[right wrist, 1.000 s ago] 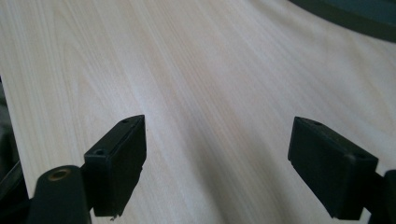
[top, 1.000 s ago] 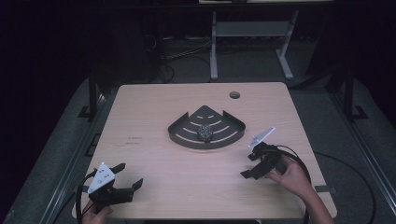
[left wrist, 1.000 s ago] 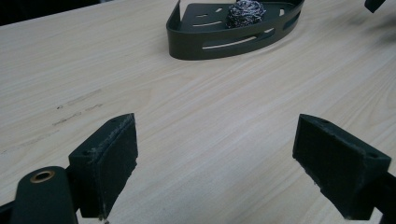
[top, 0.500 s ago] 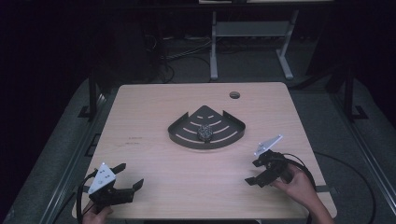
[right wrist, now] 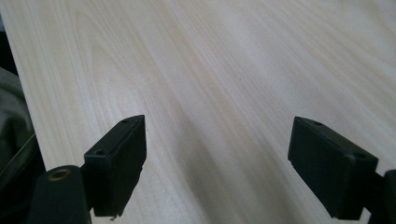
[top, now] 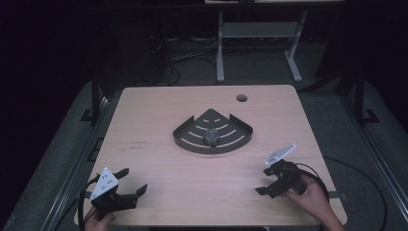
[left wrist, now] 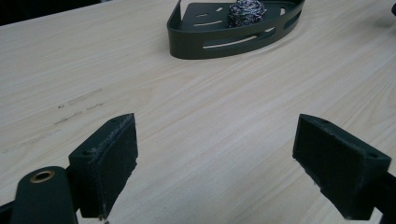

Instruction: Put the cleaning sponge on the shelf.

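One corner tray [top: 190,137], curved edge toward person, holds one scrubber ball [top: 210,136], prob. steel; left gripper [top: 131,183] & right gripper [top: 265,180] both spread, empty

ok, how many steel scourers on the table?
1. The steel scourer sits inside the dark corner tray mid-table, apart from both grippers. None seen elsewhere; the tray's walls could hide little.

The table [top: 159,120] is showing a pale wood-grain top, smooth and matt, with faint scuffs. The rack [left wrist: 219,39] is looking like dark matt metal with cut slots, holding a scourer [left wrist: 246,12] of shiny, tangled metal wire. The pads [left wrist: 112,158] are appearing as black matt rubber, slightly rough and dusty.
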